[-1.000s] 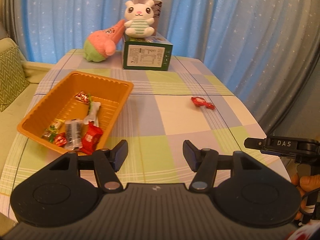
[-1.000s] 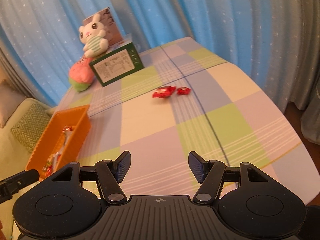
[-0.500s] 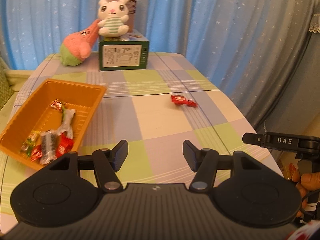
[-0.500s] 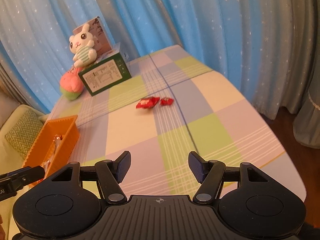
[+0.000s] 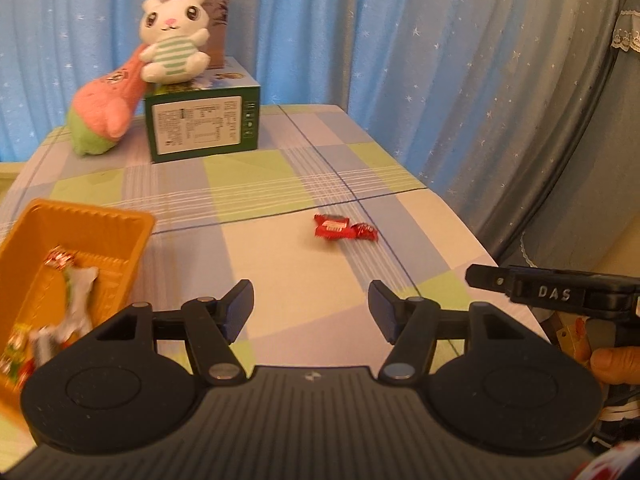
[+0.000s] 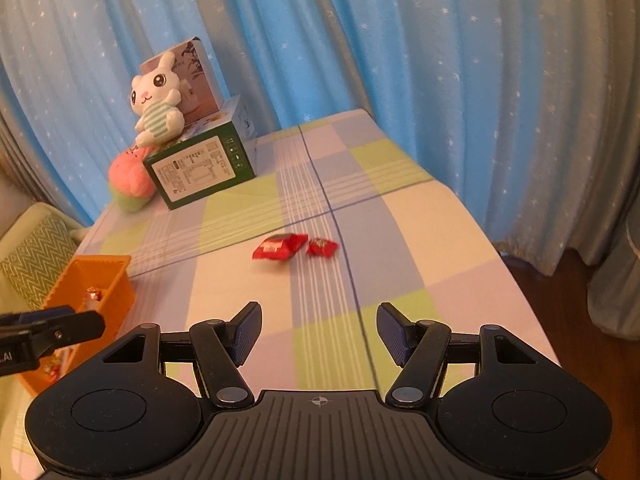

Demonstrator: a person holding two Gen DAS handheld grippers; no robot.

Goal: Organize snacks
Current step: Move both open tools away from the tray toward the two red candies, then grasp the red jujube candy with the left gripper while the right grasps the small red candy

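On the checked tablecloth (image 6: pixel 400 216), near the middle of the table, two red snack packets lie side by side: a larger flat red packet (image 6: pixel 280 247) and a small red wrapped candy (image 6: pixel 322 247) just beside it on its right, nearly touching. Both lie ahead of the right gripper (image 6: pixel 319 332), whose jaws stand moderately wide with nothing between them. The left gripper (image 5: pixel 311 309) hangs over the near part of the table with its jaws opening and empty; the same two packets lie ahead of it, slightly to the right.

Toward the table's left edge sits an orange plastic tray (image 5: pixel 100 216) holding several wrapped snacks (image 5: pixel 76 300), blurred in this view. At the far left corner a green printed box (image 5: pixel 202 126) carries a white plush rabbit (image 5: pixel 174 42), with a brown carton (image 5: pixel 218 12) behind it. A pink and green plush toy (image 5: pixel 102 116) leans against the box's left side. Blue star-patterned curtains (image 6: pixel 440 60) hang behind the table.
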